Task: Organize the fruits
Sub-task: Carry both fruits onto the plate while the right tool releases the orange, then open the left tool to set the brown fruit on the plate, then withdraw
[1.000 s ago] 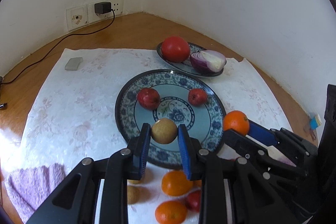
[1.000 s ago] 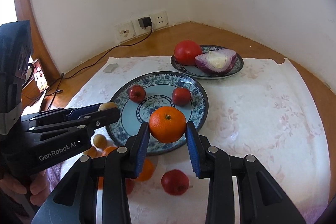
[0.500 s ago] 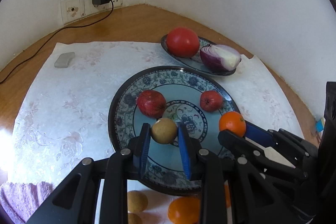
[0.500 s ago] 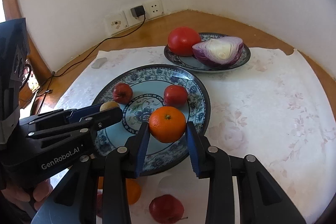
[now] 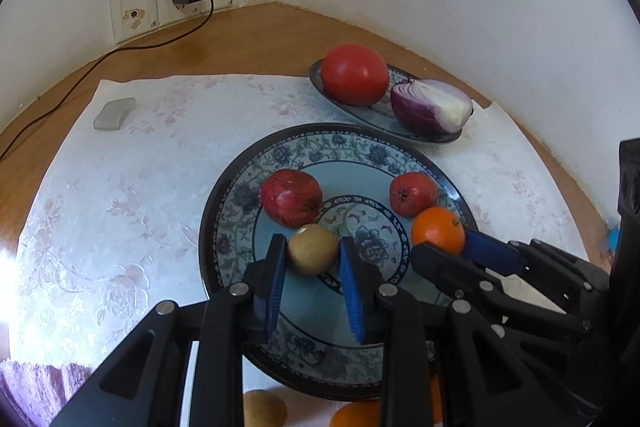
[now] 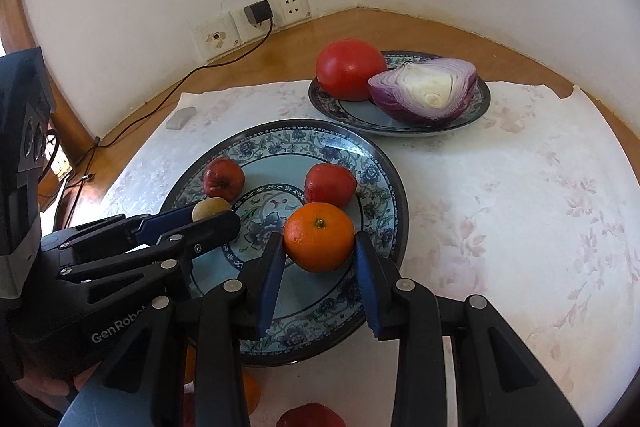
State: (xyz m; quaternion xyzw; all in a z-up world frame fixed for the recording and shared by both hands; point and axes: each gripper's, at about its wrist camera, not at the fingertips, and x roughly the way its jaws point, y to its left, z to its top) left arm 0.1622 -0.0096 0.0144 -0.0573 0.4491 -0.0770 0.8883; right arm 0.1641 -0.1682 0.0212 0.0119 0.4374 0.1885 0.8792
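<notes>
A small tan fruit (image 5: 313, 247) is gripped between the blue fingers (image 5: 274, 281) of the left gripper (image 5: 312, 267), and an orange (image 6: 319, 237) is clamped between the fingers (image 6: 271, 277) of the right gripper (image 6: 318, 269). Both grips are seen plainly in the wrist views, with the pads pressed against the sides of each fruit.

Over the last second both grippers have been carried forward and lowered, so that the two fruits, which were held near the plate's near rim, are now held over the middle of the large plate (image 5: 224, 211). Whether either fruit already touches the plate cannot be told. The grips have not been loosened in that time.

Two red fruits are already lying on the plate: a larger one (image 5: 291, 198) just beyond the tan fruit and a smaller one (image 5: 413, 193) just beyond the orange. It is judged that the placing step is nearly complete and that release is what remains for this pair.

Outward from the plate, more fruit is left on the cloth (image 5: 120, 187) at the near edge: another tan fruit (image 5: 264, 409) and an orange one (image 5: 354, 415), so the task is judged unfinished. A small plate (image 6: 400, 125) with a tomato (image 6: 350, 69) and a halved onion (image 6: 426, 91) stands behind, apart from the fruit.
</notes>
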